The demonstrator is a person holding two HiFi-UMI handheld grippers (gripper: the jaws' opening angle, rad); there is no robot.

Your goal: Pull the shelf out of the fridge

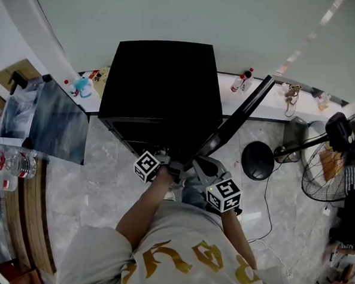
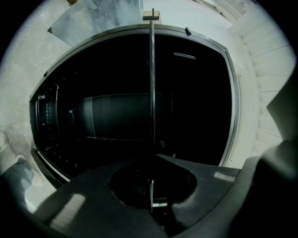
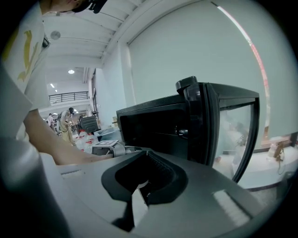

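A small black fridge (image 1: 159, 79) stands on the floor, its door (image 1: 236, 120) swung open to the right. My left gripper (image 1: 167, 168) is at the mouth of the fridge. In the left gripper view the shelf (image 2: 152, 93) shows edge-on as a thin line that crosses the dark interior (image 2: 116, 116) and runs in between the jaws. My left gripper (image 2: 151, 204) is shut on the shelf's front edge. My right gripper (image 1: 198, 162) hangs just right of it, in front of the open door (image 3: 219, 125). The right gripper (image 3: 141, 189) is shut, with nothing in it.
A standing fan (image 1: 337, 158) and its round black base (image 1: 258, 160) are on the floor to the right, with a cable trailing. Bottles (image 1: 241, 81) stand on a low ledge behind the door. At the left are a grey panel (image 1: 50, 119) and more bottles (image 1: 11, 163).
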